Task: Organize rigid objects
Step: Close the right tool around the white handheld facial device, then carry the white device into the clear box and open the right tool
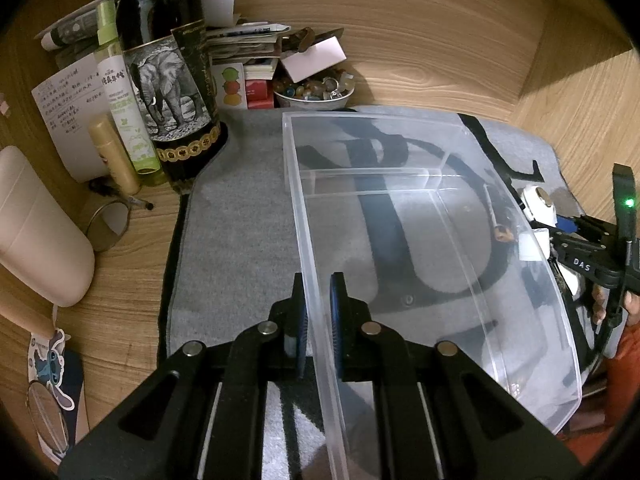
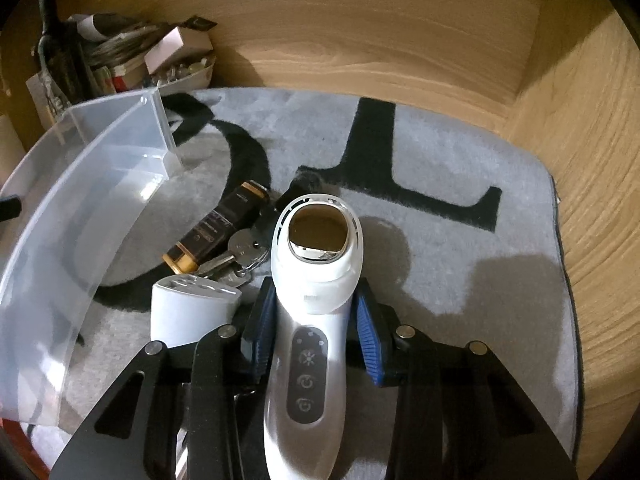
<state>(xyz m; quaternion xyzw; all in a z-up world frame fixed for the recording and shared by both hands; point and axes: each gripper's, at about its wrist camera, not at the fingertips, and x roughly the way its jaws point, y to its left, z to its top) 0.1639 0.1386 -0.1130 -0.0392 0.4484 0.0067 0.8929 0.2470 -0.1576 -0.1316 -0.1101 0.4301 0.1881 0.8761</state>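
A clear plastic bin (image 1: 432, 216) lies on a grey mat (image 1: 236, 216). My left gripper (image 1: 319, 296) is shut on the bin's left wall. My right gripper (image 2: 316, 320) is shut on a white handheld device (image 2: 316, 272) with a round metal head, held just above the mat to the right of the bin (image 2: 80, 208). A black and gold tube (image 2: 216, 228), a bunch of keys (image 2: 240, 258) and a white holder (image 2: 188, 308) lie on the mat (image 2: 460, 184) beside the device. The right gripper also shows at the right edge of the left wrist view (image 1: 560, 236).
A dark wine bottle (image 1: 168, 72), a green spray bottle (image 1: 124, 96), a gold tube (image 1: 114, 154), a bowl of small trinkets (image 1: 316, 90), papers and boxes crowd the back left. A beige container (image 1: 36, 228) lies at left. Wooden walls (image 2: 580, 128) close in behind and right.
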